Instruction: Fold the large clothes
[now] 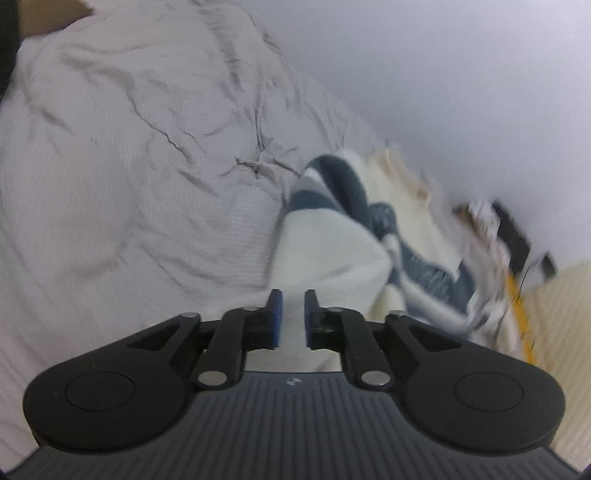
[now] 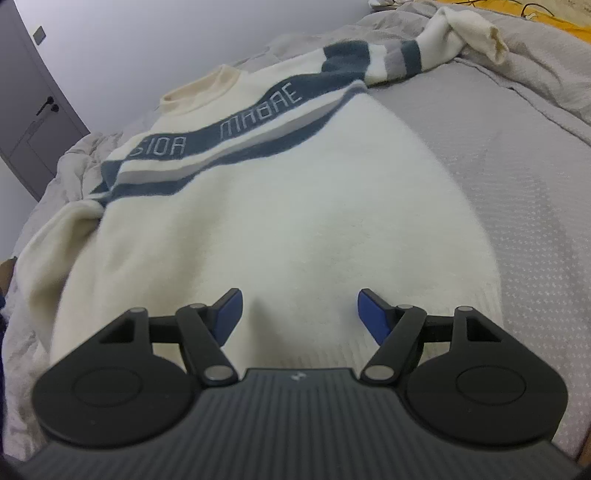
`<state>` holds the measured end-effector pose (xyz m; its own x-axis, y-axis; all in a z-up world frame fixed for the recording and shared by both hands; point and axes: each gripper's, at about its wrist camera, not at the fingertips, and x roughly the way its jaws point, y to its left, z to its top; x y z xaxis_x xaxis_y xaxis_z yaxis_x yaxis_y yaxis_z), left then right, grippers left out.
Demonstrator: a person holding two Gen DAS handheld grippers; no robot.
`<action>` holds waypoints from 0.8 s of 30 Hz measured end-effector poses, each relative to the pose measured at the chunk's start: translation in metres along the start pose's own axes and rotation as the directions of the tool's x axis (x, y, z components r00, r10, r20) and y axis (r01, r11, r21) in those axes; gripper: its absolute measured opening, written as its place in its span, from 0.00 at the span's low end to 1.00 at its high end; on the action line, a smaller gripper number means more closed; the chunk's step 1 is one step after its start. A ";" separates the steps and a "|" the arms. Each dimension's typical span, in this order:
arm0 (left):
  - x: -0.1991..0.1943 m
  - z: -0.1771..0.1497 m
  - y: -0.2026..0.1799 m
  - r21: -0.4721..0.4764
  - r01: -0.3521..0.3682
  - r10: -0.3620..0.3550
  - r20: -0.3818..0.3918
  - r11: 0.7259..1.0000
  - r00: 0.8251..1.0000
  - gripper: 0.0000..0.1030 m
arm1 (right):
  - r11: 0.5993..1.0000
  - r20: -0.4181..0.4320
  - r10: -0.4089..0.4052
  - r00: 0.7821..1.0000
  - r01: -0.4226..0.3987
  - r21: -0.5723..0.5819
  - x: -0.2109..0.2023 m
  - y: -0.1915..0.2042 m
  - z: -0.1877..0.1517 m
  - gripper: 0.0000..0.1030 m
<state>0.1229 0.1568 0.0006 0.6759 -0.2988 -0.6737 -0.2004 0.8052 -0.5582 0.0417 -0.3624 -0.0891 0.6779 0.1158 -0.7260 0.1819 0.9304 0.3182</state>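
Observation:
A cream sweater [image 2: 280, 221] with dark blue and grey stripes and lettering lies flat on a bed, collar far, hem near. My right gripper [image 2: 299, 310] is open and empty, hovering just above the hem. One sleeve [image 2: 424, 51] stretches to the far right, the other [image 2: 55, 236] lies at the left. In the left wrist view my left gripper [image 1: 292, 317] is nearly closed on a cream fold of the sweater [image 1: 325, 243], the cloth passing between its blue pads [image 1: 276, 314]. That view is motion-blurred.
The bed has a grey textured cover [image 2: 517, 177] and a crumpled grey quilt [image 1: 129, 147]. A grey door [image 2: 37, 110] stands at the far left. Yellow fabric and cables [image 2: 535, 11] lie at the far right. A white wall [image 1: 443, 74] rises behind the bed.

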 end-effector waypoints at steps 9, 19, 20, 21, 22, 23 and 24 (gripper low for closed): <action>0.019 0.012 0.026 0.219 -0.019 0.044 -0.108 0.976 0.993 0.55 | 0.999 -0.005 0.034 0.999 -0.034 0.036 0.002 -0.002 0.003 0.71; 0.067 0.006 0.037 0.338 0.082 -0.012 -0.206 0.938 0.978 0.59 | 0.999 -0.014 0.034 0.999 -0.033 0.035 0.007 -0.002 0.004 0.71; 0.071 0.004 0.038 0.349 0.087 -0.010 -0.216 0.933 0.976 0.59 | 0.999 -0.015 0.032 0.999 -0.031 0.034 0.008 -0.002 0.004 0.71; 0.075 0.002 0.037 0.362 0.081 0.001 -0.220 0.929 0.975 0.59 | 0.999 -0.016 0.031 0.999 -0.030 0.032 0.008 -0.002 0.004 0.71; 0.079 0.000 0.037 0.380 0.072 0.016 -0.223 0.922 0.975 0.59 | 0.999 -0.016 0.029 0.999 -0.028 0.030 0.009 -0.001 0.004 0.71; 0.083 -0.002 0.038 0.391 0.069 0.023 -0.225 0.918 0.974 0.59 | 0.999 -0.016 0.026 1.000 -0.025 0.026 0.010 0.000 0.004 0.71; 0.087 -0.004 0.040 0.397 0.069 0.026 -0.230 0.915 0.973 0.59 | 0.999 -0.017 0.023 1.000 -0.023 0.024 0.011 0.000 0.005 0.73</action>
<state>0.1709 0.1612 -0.0816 0.4888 -0.3876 -0.7816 0.1450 0.9195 -0.3653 0.0526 -0.3624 -0.0944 0.6700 0.1434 -0.7284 0.1833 0.9188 0.3495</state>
